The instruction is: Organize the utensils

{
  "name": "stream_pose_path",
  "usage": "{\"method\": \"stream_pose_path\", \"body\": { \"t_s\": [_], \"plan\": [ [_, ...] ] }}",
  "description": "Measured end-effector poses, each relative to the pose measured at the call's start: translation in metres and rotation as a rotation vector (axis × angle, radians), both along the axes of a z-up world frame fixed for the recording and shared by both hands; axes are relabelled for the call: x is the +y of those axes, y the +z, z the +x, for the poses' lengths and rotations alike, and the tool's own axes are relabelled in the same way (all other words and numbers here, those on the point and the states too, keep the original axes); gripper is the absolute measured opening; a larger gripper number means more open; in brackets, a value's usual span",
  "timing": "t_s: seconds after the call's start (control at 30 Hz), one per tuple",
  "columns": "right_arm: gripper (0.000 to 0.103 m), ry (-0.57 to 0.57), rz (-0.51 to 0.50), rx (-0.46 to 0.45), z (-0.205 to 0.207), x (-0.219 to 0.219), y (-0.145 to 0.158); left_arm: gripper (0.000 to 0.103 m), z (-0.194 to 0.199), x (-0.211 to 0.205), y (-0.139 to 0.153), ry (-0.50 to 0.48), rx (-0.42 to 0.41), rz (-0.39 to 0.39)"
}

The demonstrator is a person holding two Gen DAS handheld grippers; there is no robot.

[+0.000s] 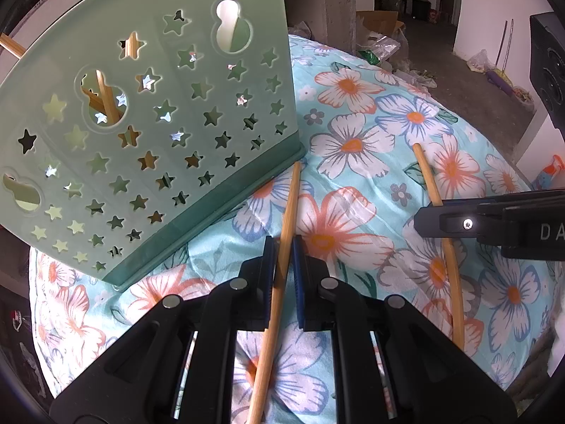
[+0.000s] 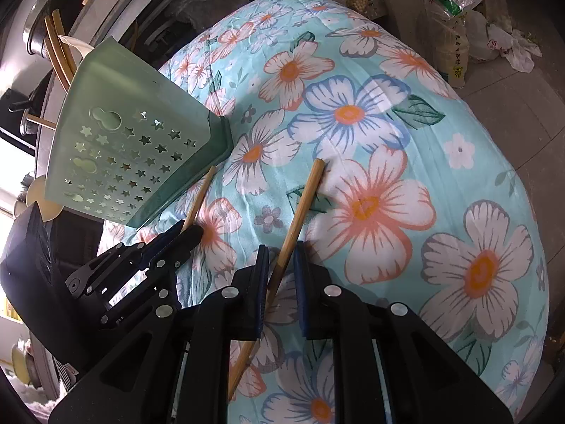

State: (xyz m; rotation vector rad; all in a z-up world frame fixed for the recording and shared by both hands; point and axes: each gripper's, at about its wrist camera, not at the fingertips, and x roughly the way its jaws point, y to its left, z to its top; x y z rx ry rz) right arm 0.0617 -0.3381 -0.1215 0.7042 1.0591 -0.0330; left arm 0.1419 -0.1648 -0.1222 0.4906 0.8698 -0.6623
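1. A green star-pierced holder [image 1: 148, 134] was stood on the floral cloth [image 1: 353, 134]; bamboo sticks [image 2: 58, 49] were held within
2. One chopstick [image 1: 282, 247] was clamped by the left gripper [image 1: 283, 243]
3. Another chopstick [image 2: 300, 208] was pinched by the right gripper [image 2: 280, 251]

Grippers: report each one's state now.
Left gripper: shut on a chopstick.
Right gripper: shut on another chopstick.
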Motion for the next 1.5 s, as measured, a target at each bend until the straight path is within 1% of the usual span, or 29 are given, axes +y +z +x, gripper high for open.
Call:
{"method": "stream_pose_path", "body": {
  "t_s": [0.97,1.1,1.17,1.33,1.47,1.5],
  "plan": [
    [0.014,-0.002,0.016,0.001,0.002,-0.002,-0.001,0.009,0.001,-0.004,-0.001,-0.006,-0.011,0.007],
    [0.012,-0.015,0.049,-0.003,0.002,-0.004,-0.001,0.008,0.001,-0.004,0.001,-0.014,-0.02,0.007],
    [0.011,-0.024,0.07,-0.011,0.001,-0.007,0.0,0.006,0.0,-0.003,0.004,-0.018,-0.025,0.003],
    [0.01,-0.041,0.071,-0.065,-0.005,-0.01,0.017,0.006,-0.004,0.007,0.021,-0.021,-0.02,-0.044],
    [0.008,-0.05,0.043,-0.129,-0.01,-0.014,0.04,0.006,-0.007,0.019,0.046,-0.023,-0.014,-0.126],
    [0.007,-0.05,0.033,-0.148,-0.011,-0.014,0.047,0.006,-0.007,0.026,0.056,-0.021,-0.014,-0.158]
  ]
}}
